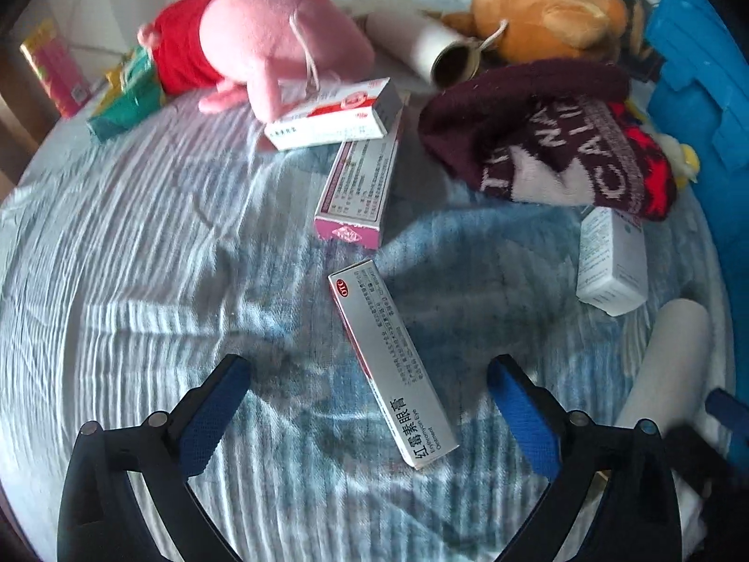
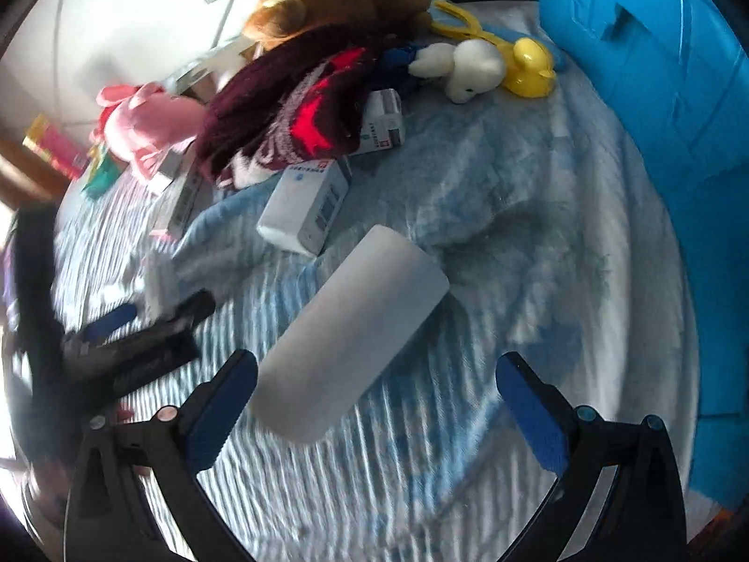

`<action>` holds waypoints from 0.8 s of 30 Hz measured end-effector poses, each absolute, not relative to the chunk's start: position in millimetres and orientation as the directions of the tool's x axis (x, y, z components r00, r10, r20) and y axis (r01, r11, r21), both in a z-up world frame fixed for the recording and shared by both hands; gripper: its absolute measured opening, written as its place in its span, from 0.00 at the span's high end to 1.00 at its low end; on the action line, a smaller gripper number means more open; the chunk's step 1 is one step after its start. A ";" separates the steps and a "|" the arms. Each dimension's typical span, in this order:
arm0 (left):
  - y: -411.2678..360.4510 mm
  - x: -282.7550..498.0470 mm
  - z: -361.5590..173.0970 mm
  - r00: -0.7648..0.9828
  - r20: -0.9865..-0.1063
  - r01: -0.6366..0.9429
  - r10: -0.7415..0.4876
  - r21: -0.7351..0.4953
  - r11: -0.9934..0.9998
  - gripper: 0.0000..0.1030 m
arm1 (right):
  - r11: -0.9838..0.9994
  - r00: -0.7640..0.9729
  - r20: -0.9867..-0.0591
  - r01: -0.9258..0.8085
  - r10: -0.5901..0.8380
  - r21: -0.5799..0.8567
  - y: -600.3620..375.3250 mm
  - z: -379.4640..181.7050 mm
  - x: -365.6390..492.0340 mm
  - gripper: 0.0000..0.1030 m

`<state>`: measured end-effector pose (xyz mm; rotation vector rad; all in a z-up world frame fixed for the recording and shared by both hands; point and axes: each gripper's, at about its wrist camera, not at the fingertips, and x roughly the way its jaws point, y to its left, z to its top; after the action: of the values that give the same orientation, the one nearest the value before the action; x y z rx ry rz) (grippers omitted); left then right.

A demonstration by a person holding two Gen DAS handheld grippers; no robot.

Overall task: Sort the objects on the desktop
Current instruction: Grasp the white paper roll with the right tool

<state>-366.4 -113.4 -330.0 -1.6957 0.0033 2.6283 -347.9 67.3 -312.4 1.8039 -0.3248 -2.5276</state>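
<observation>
On a blue-and-white striped cloth (image 1: 140,281) covering the desktop, items as follows. Silver ointment box (image 1: 391,365): flat on the cloth, lying diagonally between the spread fingers of the left gripper (image 1: 370,374); the pads do not touch it. Pink-ended box (image 1: 358,187): just beyond it, with a red-and-white box (image 1: 332,114) resting across its far end. Pink plush toy (image 1: 276,37): on its side at the far edge, touching the red-and-white box. Cardboard tube (image 1: 421,47): between the pink plush and a brown plush toy (image 1: 547,18). Maroon knitted hat (image 1: 538,140): heaped in front of the brown plush, its edge over a white box (image 1: 611,262). Pale grey roller (image 2: 351,323): lying near the right gripper (image 2: 377,379), whose jaws stand wide apart with nothing clamped; one end of the roller lies just beside the left-hand pad, contact uncertain. White plush (image 2: 461,68) and yellow duck (image 2: 529,65): side by side at the far edge, touching. Blue bin (image 2: 655,93): along the right side of the cloth.
</observation>
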 end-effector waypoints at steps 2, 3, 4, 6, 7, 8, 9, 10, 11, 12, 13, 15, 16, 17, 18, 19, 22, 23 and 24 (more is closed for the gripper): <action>-113.6 -359.1 -329.5 -0.450 -0.893 -0.028 0.018 -0.007 -1.000 0.00 | -0.970 -0.348 -0.929 -0.149 -0.129 0.191 65.8 -319.5 -349.8 0.00; -113.8 -355.5 -329.3 -0.469 -0.883 -0.036 0.023 -0.007 -0.999 0.00 | -0.965 -0.356 -0.926 -0.172 -0.126 0.197 65.0 -323.1 -350.6 0.00; -113.8 -354.0 -328.7 -0.474 -0.880 -0.040 0.025 -0.007 -0.999 0.00 | -0.963 -0.360 -0.925 -0.183 -0.123 0.199 62.9 -326.0 -351.4 0.00; -113.7 -352.4 -327.7 -0.479 -0.877 -0.053 0.031 -0.007 -0.999 0.00 | -0.966 -0.375 -0.922 -0.184 -0.100 0.179 54.8 -329.4 -352.8 0.00; -113.7 -351.9 -327.4 -0.480 -0.877 -0.061 0.035 -0.007 -0.998 0.00 | -0.969 -0.389 -0.917 -0.177 -0.091 0.171 51.1 -328.9 -353.3 0.00; -113.4 -351.4 -328.1 -0.477 -0.878 -0.076 0.041 -0.005 -0.997 0.00 | -0.972 -0.396 -0.914 -0.164 -0.089 0.166 47.7 -329.1 -354.4 0.00; -113.7 -351.1 -329.0 -0.478 -0.877 -0.089 0.047 -0.005 -0.996 0.00 | -0.975 -0.391 -0.916 -0.148 -0.095 0.164 44.9 -330.4 -355.8 0.00; -114.1 -350.8 -329.8 -0.479 -0.876 -0.101 0.053 -0.005 -0.995 0.00 | -0.978 -0.382 -0.919 -0.130 -0.101 0.162 45.7 -330.3 -356.1 0.00; -114.5 -349.8 -329.5 -0.478 -0.877 -0.101 0.055 -0.007 -0.995 0.00 | -0.981 -0.373 -0.921 -0.112 -0.108 0.160 47.6 -329.6 -355.9 0.01; -114.8 -348.8 -329.1 -0.476 -0.877 -0.098 0.056 -0.010 -0.995 0.00 | -0.983 -0.365 -0.924 -0.093 -0.114 0.158 49.4 -328.9 -355.8 0.02; -114.9 -349.1 -328.5 -0.467 -0.883 -0.093 0.052 -0.010 -0.996 0.00 | -0.990 -0.358 -0.930 -0.072 -0.089 0.123 50.7 -328.1 -354.4 0.03; -114.8 -349.8 -327.5 -0.453 -0.890 -0.091 0.050 -0.010 -0.996 0.00 | -0.998 -0.347 -0.938 -0.040 -0.030 0.047 53.9 -328.5 -350.6 0.13; -114.7 -349.8 -326.9 -0.449 -0.892 -0.089 0.050 -0.010 -0.996 0.00 | -0.999 -0.341 -0.940 -0.033 -0.009 0.022 56.6 -330.2 -348.5 0.22; -114.4 -348.8 -326.5 -0.451 -0.891 -0.086 0.047 -0.009 -0.996 0.00 | -1.000 -0.335 -0.942 -0.026 0.012 -0.004 59.2 -332.0 -346.4 0.22; -114.1 -347.9 -326.1 -0.452 -0.891 -0.081 0.045 -0.009 -0.997 0.00 | -1.000 -0.338 -0.941 -0.020 0.018 -0.012 59.3 -331.6 -345.5 0.31; -114.1 -347.2 -325.6 -0.452 -0.891 -0.076 0.042 -0.009 -0.997 0.00 | -1.000 -0.343 -0.939 -0.016 0.018 -0.013 58.6 -330.6 -344.8 0.42; -115.7 -346.5 -322.1 -0.444 -0.895 -0.056 0.032 -0.008 -0.998 0.07 | -1.000 -0.364 -0.931 -0.005 0.012 -0.011 54.8 -329.8 -344.7 0.49; -115.9 -346.8 -321.5 -0.440 -0.897 -0.055 0.031 -0.008 -0.998 0.08 | -1.000 -0.372 -0.928 -0.002 0.008 -0.008 53.1 -330.1 -345.1 0.50; -114.6 -346.0 -321.4 -0.434 -0.900 -0.063 0.034 -0.008 -0.998 0.07 | -1.000 -0.380 -0.925 0.001 0.005 -0.006 51.4 -330.5 -345.4 0.50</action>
<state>-346.0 -114.6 -321.4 -1.6384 0.0412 2.6129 -345.4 51.4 -330.5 1.7504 0.0088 -2.6115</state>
